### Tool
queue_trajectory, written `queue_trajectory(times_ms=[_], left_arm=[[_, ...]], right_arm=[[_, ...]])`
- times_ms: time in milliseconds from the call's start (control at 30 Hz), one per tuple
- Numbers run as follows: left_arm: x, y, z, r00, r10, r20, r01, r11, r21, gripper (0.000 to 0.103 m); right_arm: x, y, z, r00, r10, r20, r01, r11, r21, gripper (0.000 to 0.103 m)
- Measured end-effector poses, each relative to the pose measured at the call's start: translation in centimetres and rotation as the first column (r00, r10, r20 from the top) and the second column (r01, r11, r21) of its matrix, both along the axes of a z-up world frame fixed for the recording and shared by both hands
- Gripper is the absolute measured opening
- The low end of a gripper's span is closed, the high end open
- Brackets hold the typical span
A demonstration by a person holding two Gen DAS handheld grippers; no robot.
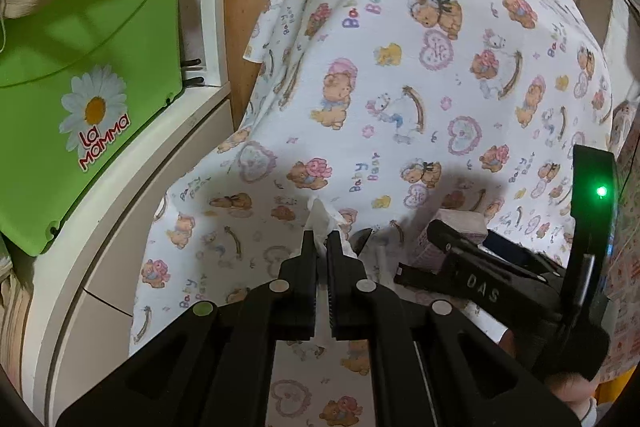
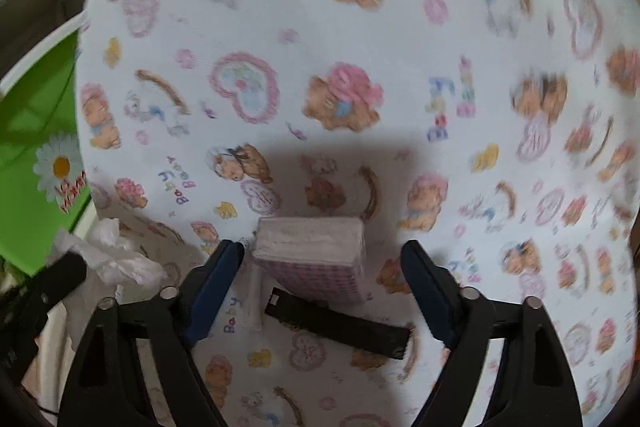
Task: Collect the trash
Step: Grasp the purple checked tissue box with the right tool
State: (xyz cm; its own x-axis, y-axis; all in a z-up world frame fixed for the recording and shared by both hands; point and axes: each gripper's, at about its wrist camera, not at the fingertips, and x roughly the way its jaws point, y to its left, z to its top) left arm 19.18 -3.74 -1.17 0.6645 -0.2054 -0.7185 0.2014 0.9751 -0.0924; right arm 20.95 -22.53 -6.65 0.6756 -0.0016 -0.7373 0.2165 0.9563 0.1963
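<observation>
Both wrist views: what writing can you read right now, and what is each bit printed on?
"La MaMMa": green bucket, under the daisy.
"Baby Bear": printed cloth, repeated all over.
"DAS": right gripper, on its arm.
Red print on the packaging at the right edge: too blurred to read.

Left gripper (image 1: 322, 241) has its fingers pinched tight on a crumpled white tissue (image 1: 325, 223) over the teddy-bear print cloth (image 1: 400, 67). Right gripper (image 1: 416, 255) sits just beside it, near a pink checked packet (image 1: 452, 227). Green bucket (image 1: 88, 67) off left.
</observation>
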Motion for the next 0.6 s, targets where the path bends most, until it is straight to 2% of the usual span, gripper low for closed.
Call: queue_trajectory(times_ms=[67,100,233,400,600], left_arm=[[0.0,0.1,0.0,1.000,0.003,-0.005,-0.003,1.000,-0.006,0.004],[0.0,0.3,0.0,1.000,0.005,-0.007,-0.005,1.000,-0.013,0.004],[0.1,0.8,0.2,1.000,0.012,-0.008,-0.012,1.000,-0.027,0.004],[-0.2,1.8,0.8,1.000,0.025,0.002,-0.025,0.999,-0.041,0.004],[-0.3,3.6,1.3,0.999,0.050,0.005,-0.050,0.997,-0.056,0.004]], right_arm=[[0.1,-0.2,-0.3,1.000,0.006,-0.010,-0.006,0.999,0.043,0.059],[0.1,-0.2,-0.4,1.000,0.012,-0.011,-0.011,0.999,0.051,0.058],[-0.9,-0.6,0.1,1.000,0.020,0.018,-0.021,0.999,0.049,0.058],[-2.7,-3.5,1.1,0.998,-0.014,0.055,0.005,0.989,0.151,0.057],[-4.1,-7.7,1.3,0.997,-0.069,0.022,0.062,0.972,0.227,0.058]])
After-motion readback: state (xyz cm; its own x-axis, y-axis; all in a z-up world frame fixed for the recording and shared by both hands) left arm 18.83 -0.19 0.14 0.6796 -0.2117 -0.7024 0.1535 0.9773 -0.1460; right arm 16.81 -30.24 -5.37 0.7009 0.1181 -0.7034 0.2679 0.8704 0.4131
